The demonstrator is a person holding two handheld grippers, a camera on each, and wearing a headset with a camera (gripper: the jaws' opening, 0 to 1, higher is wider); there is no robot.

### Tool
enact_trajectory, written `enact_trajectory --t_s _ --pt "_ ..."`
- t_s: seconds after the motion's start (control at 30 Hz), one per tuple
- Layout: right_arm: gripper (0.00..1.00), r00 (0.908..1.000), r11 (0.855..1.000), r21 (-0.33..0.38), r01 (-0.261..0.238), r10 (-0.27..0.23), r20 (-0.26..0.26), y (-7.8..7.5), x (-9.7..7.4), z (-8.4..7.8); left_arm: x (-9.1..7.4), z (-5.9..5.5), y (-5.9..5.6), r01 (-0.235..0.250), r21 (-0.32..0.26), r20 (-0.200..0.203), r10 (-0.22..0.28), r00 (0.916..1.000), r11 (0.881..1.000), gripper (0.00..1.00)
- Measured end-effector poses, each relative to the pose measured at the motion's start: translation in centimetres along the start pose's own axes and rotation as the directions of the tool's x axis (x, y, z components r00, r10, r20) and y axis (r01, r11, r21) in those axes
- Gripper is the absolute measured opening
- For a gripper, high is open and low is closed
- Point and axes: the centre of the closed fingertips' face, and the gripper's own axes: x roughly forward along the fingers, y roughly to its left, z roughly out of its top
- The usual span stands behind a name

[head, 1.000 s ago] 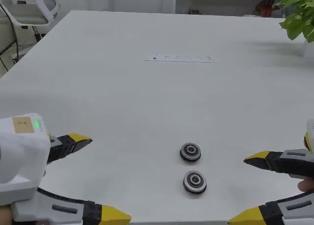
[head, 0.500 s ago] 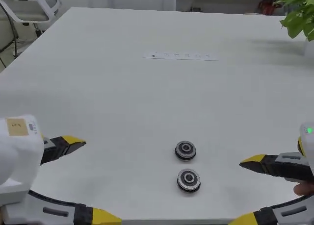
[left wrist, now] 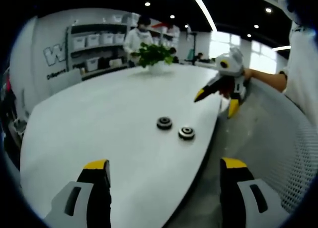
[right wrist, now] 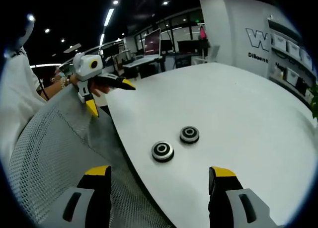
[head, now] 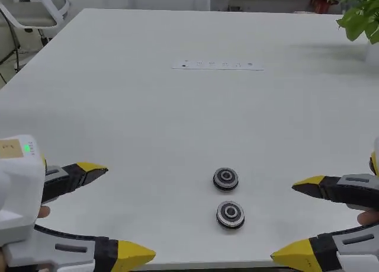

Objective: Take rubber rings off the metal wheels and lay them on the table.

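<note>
1. Table [head: 177, 118] – a white work surface that runs ahead of both sets of jaws. In the head view its near edge passes under the lower jaw of each gripper.
2. Left gripper [head: 130, 213] – its jaws are spread wide and hold nothing. The yellow tips point inward toward the wheels. In the left gripper view the two jaws [left wrist: 164, 164] frame the table, with both wheels ahead of the gap and well apart from the tips.
3. Right gripper [head: 283, 222] – its jaws are also spread wide and empty, with the tips pointing inward toward the left gripper. In the right gripper view the two jaws [right wrist: 159, 171] frame both wheels, which lie ahead and clear of the tips.
4. Plant [head: 358, 11] – green leaves at the far corner of the table, well beyond the right jaws.
5. Far wheel [head: 225, 179] – lies flat on the table between the two grippers' jaw tips, nearer the right pair.
6. Near wheel [head: 230, 214] – lies flat just beside the far wheel, not touching it and closer to the table edge. No jaw touches it.
7. Rubber rings [head: 219, 216] – a dark band is seated around the metal centre of each wheel.
8. Printed strip [head: 217, 65] – lies flat on the table, far ahead of both sets of jaws. Its text is too small to read.
</note>
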Motion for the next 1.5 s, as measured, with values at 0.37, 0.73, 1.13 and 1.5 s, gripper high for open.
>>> enact_trajectory --t_s 0.37,0.73,1.13,1.5 --pt "0.78 1.0 1.0 0.017 0.008 -0.008 0.002 -0.6 -0.3 0.0 0.1 0.6 -0.7 0.036 0.033 0.012 -0.037 0.9993 0.999 0.91" --pt "0.74 0.9995 1.0 -0.006 -0.022 0.022 0.024 -0.4 -0.5 1.6 -0.3 2.7 -1.2 0.066 0.089 0.031 -0.069 0.9971 0.994 0.92" --pt "0.7 0.9982 0.996 -0.083 -0.016 0.021 0.056 -1.0 -0.9 4.6 0.0 6.1 -1.9 0.098 0.198 0.055 -0.111 0.9923 0.975 0.93" --pt "0.68 0.9959 0.988 -0.154 -0.03 0.042 0.08 -1.1 -0.5 7.8 1.2 9.3 -2.4 0.117 0.268 0.107 -0.151 0.9827 0.956 0.92"
